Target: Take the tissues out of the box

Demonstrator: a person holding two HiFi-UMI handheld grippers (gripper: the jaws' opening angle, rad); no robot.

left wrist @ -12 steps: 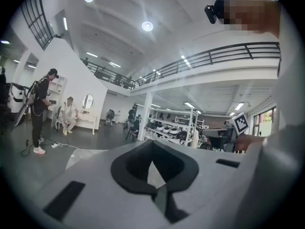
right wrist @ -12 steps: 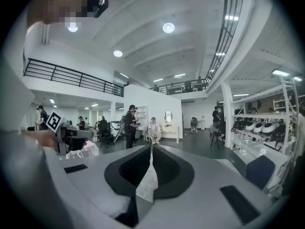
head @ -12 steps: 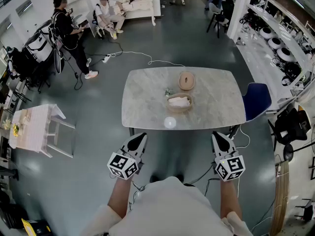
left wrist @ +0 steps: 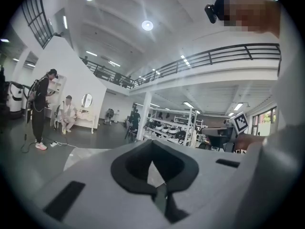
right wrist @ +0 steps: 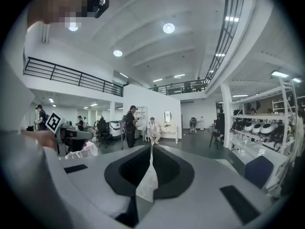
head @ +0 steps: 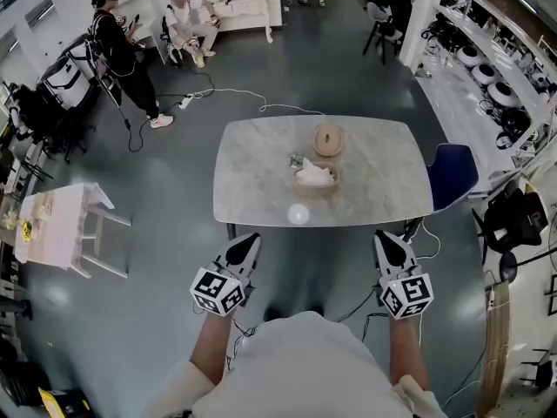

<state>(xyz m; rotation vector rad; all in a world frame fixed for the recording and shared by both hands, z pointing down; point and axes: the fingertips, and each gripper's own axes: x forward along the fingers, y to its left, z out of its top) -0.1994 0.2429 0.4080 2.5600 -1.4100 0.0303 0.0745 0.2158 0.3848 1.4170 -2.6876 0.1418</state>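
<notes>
- Right now we're at the very start: both claws hang at the person's waist, short of the table (head: 261, 168), and nothing has been touched.
- Left gripper (head: 246, 242): jaws pressed fully together, nothing between them. Right gripper (head: 389, 240): same story, tips meeting, empty.
- Tissue box (head: 315, 179) sits mid-table, well apart from both claws, with a white tissue (head: 315, 175) standing up out of it.
- Just beyond the box lies a round wooden disc (head: 328, 139), probably its lid, though it's too small here to be sure.
- Next move, as I judge it: step in, carry one claw over the near edge, spread its jaws, and pinch the raised tissue. The other claw may need to steady the box so it doesn't lift along.
- Path looks open. The pale spot (head: 298, 214) near the table's front edge looks like a lamp reflection, not an object.
- Around: a blue chair (head: 452, 174) at the table's right end, a white cable (head: 252, 103) on the floor beyond, and two people (head: 113, 50) far off to the left.
</notes>
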